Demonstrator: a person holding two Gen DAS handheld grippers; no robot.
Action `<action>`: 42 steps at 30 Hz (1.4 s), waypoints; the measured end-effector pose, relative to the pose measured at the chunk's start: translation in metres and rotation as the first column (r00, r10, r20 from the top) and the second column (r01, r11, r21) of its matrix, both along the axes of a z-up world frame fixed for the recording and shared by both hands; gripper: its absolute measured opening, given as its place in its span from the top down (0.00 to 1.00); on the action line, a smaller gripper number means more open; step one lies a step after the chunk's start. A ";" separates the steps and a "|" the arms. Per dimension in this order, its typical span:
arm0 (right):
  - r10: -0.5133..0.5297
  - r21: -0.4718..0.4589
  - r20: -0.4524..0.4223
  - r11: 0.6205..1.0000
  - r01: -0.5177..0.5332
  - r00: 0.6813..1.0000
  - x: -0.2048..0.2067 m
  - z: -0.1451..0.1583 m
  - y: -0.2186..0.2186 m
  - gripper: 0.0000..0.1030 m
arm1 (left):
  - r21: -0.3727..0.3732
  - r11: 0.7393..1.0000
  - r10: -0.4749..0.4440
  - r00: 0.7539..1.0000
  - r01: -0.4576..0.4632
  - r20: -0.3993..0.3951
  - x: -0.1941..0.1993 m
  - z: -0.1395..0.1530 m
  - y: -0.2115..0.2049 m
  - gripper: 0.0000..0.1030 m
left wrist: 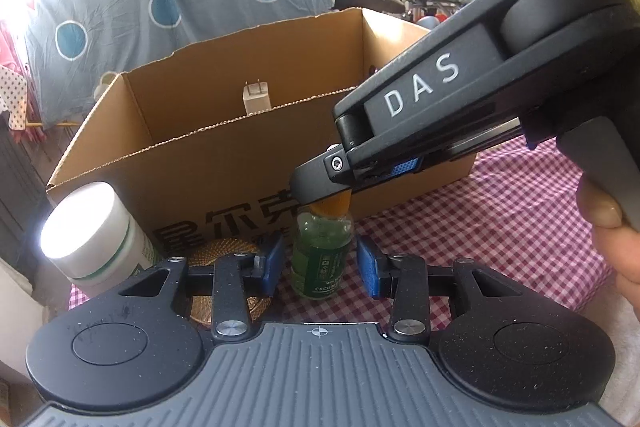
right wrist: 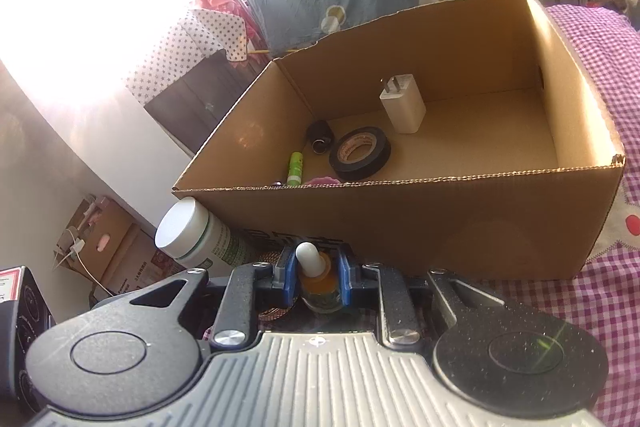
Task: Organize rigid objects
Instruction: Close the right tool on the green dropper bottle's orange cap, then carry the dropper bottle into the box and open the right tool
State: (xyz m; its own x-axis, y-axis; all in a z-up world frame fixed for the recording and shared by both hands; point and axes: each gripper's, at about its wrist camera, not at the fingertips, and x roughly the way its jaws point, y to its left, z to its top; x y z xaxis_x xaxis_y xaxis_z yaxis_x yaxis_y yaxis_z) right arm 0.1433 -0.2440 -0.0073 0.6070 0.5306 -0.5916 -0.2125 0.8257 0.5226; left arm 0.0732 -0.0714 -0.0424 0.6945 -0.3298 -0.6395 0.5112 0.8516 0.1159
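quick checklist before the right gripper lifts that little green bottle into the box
1. Right gripper shut on the green bottle at its neck: ok.
2. Left gripper open, pads either side of the bottle, apparently not touching: ok.
3. Bottle upright on the checked cloth: ok.
4. Bare floor in the cardboard box, right of the charger and tape roll: ok.
5. White jar stands apart from the bottle: ok.
6. Grip firmness: cannot tell.
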 end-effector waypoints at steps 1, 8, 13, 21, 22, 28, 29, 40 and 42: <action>-0.004 0.017 -0.008 1.000 0.004 1.000 0.000 -0.001 -0.004 0.78 | 0.006 1.000 -0.002 1.000 0.002 -0.005 0.001 -0.002 -0.002 0.62; -0.034 0.030 -0.008 0.999 0.034 0.999 -0.004 0.000 -0.013 0.77 | -0.037 0.999 0.004 0.999 -0.005 -0.041 0.004 -0.003 -0.007 0.68; -0.056 -0.023 0.000 0.998 0.056 0.998 -0.017 0.007 -0.012 0.77 | -0.107 0.994 -0.018 0.997 0.010 -0.079 -0.002 -0.003 -0.009 0.68; -0.095 -0.035 0.004 0.995 0.095 0.996 -0.032 0.006 -0.024 0.77 | -0.106 0.993 -0.052 0.996 0.044 -0.078 -0.010 -0.005 -0.020 0.67; -0.096 -0.031 0.002 0.995 0.096 0.995 -0.032 0.005 -0.025 0.77 | -0.109 0.993 -0.050 0.995 0.042 -0.081 -0.009 -0.005 -0.021 0.67; -0.099 -0.016 -0.002 0.995 0.099 0.995 -0.031 0.004 -0.027 0.77 | -0.112 0.993 -0.044 0.995 0.034 -0.087 -0.005 -0.010 -0.023 0.66; -0.099 -0.017 -0.001 0.995 0.099 0.995 -0.031 0.003 -0.026 0.77 | -0.114 0.993 -0.043 0.995 0.033 -0.087 -0.005 -0.010 -0.023 0.66; -0.090 -0.025 0.023 0.996 0.090 0.996 -0.041 0.016 -0.022 0.77 | -0.115 0.993 -0.043 0.997 0.036 -0.059 -0.019 0.003 -0.021 0.68; -0.083 -0.024 0.041 0.996 0.084 0.996 -0.045 0.024 -0.021 0.77 | -0.115 0.993 -0.040 0.998 0.035 -0.041 -0.024 0.011 -0.020 0.68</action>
State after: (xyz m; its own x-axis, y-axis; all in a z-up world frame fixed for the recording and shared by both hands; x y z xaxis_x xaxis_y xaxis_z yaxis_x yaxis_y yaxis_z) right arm 0.0984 -0.2649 0.0162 0.6722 0.4620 -0.5786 -0.1628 0.8545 0.4932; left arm 0.0496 -0.0913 -0.0317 0.6524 -0.4280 -0.6254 0.5457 0.8379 -0.0042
